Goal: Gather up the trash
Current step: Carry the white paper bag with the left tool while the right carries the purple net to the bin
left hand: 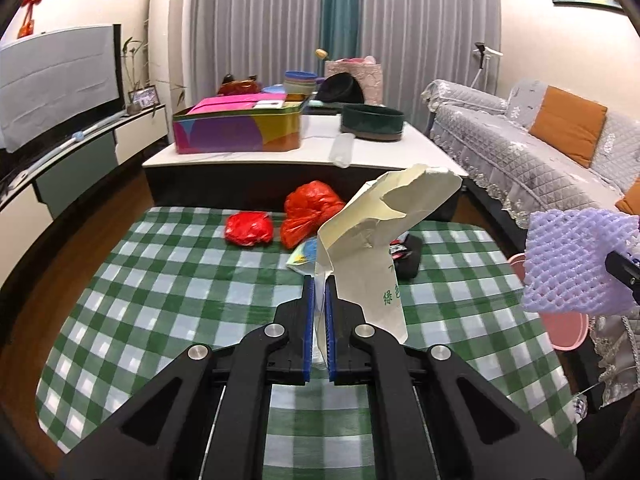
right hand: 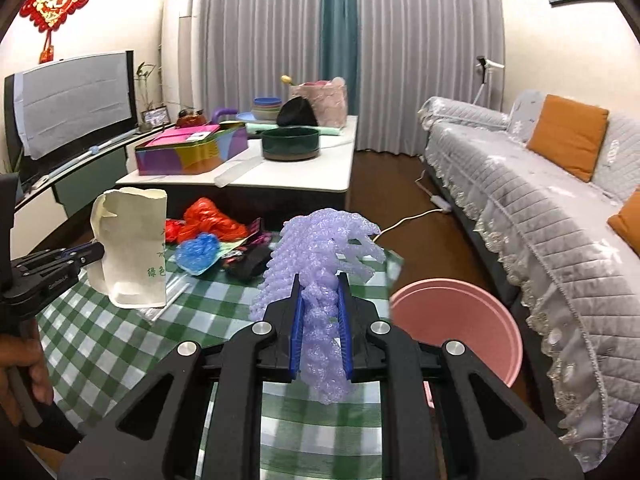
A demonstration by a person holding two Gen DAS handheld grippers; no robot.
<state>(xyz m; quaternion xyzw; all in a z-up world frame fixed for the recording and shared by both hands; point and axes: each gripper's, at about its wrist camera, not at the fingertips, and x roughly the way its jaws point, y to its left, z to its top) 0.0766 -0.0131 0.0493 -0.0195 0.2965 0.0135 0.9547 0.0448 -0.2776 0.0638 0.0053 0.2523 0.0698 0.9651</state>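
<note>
My left gripper (left hand: 319, 280) is shut on a cream paper bag (left hand: 372, 248) with green print, lifted above the green checked tablecloth (left hand: 168, 280). The same paper bag (right hand: 130, 248) hangs at the left of the right wrist view, in the left gripper (right hand: 94, 254). My right gripper (right hand: 320, 280) is shut on a purple foam fruit net (right hand: 320, 252), raised over the table's right edge. That foam net (left hand: 576, 260) shows at the right of the left wrist view. A pink bin (right hand: 460, 328) stands on the floor just right of the table.
Red plastic bags (left hand: 308, 212), a blue wrapper (right hand: 198, 252) and dark packets (right hand: 248, 260) lie at the table's far end. Behind is a low white table (right hand: 300, 176) with a colourful tin (right hand: 192, 152) and a dark bowl (right hand: 290, 144). A grey sofa (right hand: 520, 200) runs along the right. A hand (right hand: 24, 380) holds the left gripper's handle.
</note>
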